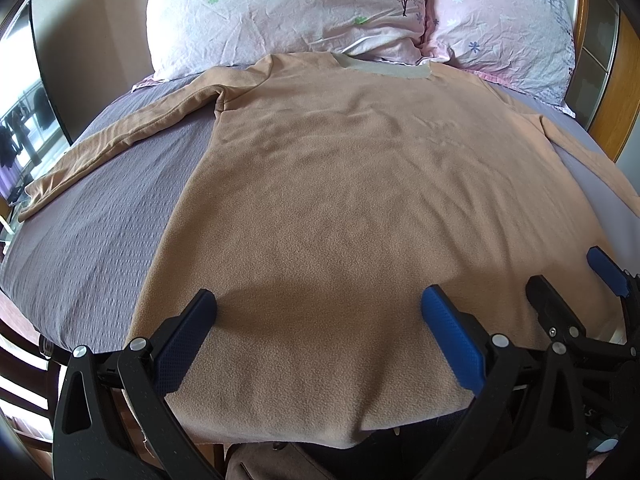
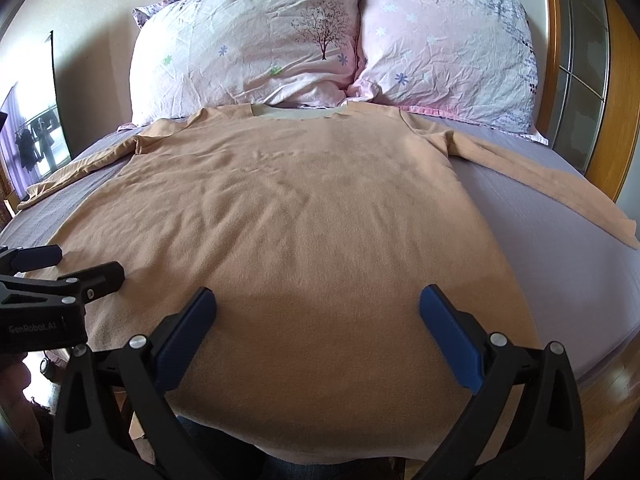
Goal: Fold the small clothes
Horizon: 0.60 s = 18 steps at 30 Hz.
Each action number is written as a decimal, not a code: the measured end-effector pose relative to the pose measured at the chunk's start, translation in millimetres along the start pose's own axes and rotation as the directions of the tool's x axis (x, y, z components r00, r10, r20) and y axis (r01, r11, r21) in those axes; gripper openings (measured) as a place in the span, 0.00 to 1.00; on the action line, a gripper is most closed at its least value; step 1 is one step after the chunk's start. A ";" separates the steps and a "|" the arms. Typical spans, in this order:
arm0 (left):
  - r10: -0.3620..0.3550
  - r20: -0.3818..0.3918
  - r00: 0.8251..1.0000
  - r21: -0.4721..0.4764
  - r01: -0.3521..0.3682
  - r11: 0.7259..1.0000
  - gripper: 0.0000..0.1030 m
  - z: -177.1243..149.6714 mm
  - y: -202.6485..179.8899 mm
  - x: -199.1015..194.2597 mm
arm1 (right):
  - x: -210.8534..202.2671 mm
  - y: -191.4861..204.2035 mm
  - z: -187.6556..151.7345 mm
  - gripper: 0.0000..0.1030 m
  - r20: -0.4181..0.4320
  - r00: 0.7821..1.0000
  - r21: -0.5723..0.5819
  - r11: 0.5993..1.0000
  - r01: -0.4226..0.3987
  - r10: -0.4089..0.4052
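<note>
Left gripper (image 1: 318, 308): jaws wide apart, nothing between them, poised over the lower hem region of the tan long-sleeved shirt (image 1: 340, 208). Right gripper (image 2: 318, 308): jaws likewise spread, empty, above the same hem area; it sits just to the right of the left one.

Shirt lies flat on the lavender bedsheet (image 2: 560, 248), collar (image 2: 296, 113) toward the head of the bed, hem at the near edge. Both sleeves extend outward, left sleeve (image 1: 104, 140) and right sleeve (image 2: 560, 184) resting on the sheet. Two pink floral pillows (image 2: 248, 48) lie just beyond the collar. Wooden headboard frame (image 2: 624, 120) at right.
</note>
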<state>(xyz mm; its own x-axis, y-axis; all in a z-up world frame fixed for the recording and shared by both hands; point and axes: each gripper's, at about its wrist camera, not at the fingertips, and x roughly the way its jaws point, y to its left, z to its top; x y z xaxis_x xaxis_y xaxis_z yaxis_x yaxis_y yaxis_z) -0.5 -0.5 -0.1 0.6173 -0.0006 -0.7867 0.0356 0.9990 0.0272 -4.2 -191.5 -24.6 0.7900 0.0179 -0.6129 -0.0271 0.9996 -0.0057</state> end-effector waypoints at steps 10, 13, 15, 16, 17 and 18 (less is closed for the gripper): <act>-0.052 0.067 0.996 0.028 0.051 0.998 0.99 2.0 3.3 -1.2 | -43.8 -222.3 54.1 0.77 0.086 0.988 0.552 0.832 0.063 -0.131; -0.252 0.118 0.960 -0.034 0.258 0.966 0.99 15.1 22.2 -3.0 | -40.3 -310.3 52.4 0.50 -0.024 0.985 0.762 0.635 0.130 -0.173; -0.357 0.182 0.916 -0.074 0.375 0.924 0.99 22.3 34.2 -5.5 | -31.4 -356.2 44.2 0.49 -0.045 0.990 0.858 0.502 0.107 -0.134; -0.391 0.230 0.891 -0.086 0.419 0.904 0.99 27.0 41.2 -7.7 | -25.2 -373.4 41.8 0.47 -0.075 0.988 0.882 0.452 0.130 -0.138; -0.401 0.264 0.877 -0.086 0.435 0.896 0.99 30.9 44.1 -9.8 | -20.2 -381.5 39.4 0.47 -0.094 0.986 0.895 0.422 0.145 -0.139; -0.404 0.296 0.866 -0.083 0.444 0.892 0.99 34.6 46.9 -11.9 | -14.2 -389.6 37.7 0.47 -0.106 0.985 0.906 0.394 0.152 -0.135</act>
<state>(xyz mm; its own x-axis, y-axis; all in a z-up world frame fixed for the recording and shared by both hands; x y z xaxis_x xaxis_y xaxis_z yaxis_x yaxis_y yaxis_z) 21.0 44.9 31.9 0.7525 -0.4170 -0.5097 0.2408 0.8946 -0.3764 18.3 -580.4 16.1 0.7168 -0.1193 -0.6870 0.6644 0.4159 0.6210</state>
